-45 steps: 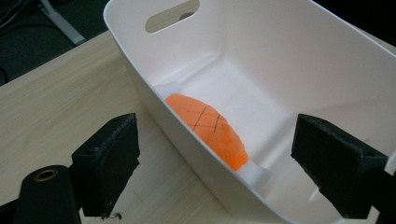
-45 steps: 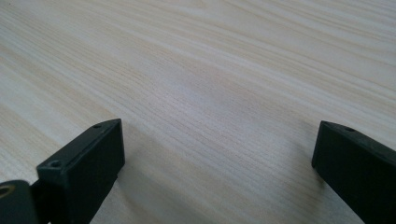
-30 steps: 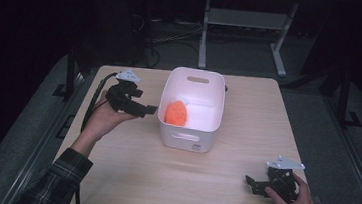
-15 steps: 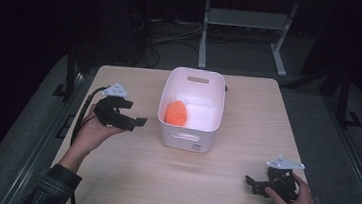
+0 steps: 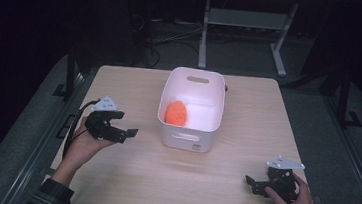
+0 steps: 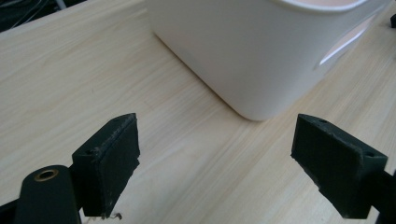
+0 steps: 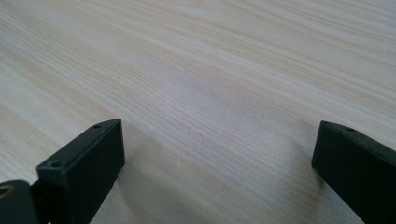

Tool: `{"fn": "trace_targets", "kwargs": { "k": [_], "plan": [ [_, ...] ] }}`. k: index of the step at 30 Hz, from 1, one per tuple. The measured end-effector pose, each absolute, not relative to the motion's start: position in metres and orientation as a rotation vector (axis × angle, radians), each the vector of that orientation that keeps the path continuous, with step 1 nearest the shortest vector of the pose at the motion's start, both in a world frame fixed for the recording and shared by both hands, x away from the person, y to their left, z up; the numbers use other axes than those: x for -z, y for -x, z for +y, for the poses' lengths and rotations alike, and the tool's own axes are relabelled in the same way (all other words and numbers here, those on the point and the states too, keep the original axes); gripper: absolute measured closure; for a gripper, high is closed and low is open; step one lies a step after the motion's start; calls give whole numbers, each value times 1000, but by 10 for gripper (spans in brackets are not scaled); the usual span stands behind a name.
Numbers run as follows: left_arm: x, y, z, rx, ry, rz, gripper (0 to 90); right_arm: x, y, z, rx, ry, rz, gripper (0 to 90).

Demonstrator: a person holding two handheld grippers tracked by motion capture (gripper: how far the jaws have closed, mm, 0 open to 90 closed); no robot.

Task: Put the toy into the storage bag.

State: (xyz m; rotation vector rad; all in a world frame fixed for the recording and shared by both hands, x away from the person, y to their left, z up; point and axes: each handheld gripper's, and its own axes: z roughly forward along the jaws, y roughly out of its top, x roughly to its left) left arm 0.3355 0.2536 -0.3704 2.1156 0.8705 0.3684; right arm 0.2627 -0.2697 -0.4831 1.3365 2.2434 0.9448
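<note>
Now the white bin point(image 5: 191, 114) stands near the middle of the worktop point(image 5: 161, 180), an orange object point(image 5: 176, 113) lying inside it against its left wall. Left of the bin, just beside it, the left hand-held gripper point(image 5: 125, 133) hovers with its jaws spread and empty, pointing at the bin's near corner. Well right of the bin, toward the front edge, the right hand-held gripper point(image 5: 253, 184) sits low, jaws spread over bare wood.

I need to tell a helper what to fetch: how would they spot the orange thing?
Find the wooden table, then the white bin standing in its middle. Inside, against the bin's left wall, lies the orange rounded object, the sole brightly coloured thing in the pale bin.
</note>
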Motion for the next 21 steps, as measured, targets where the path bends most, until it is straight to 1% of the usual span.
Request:
{"fn": "trace_targets", "kwargs": {
  "k": [11,21],
  "plan": [
    [395,-316,267,-394,-2098,902,145,483,-263,-270,-944,-1337,2244,19],
    [417,-298,270,-439,-2103,905,146,483,-263,-270,-944,-1335,2244,18]
  ]
}}
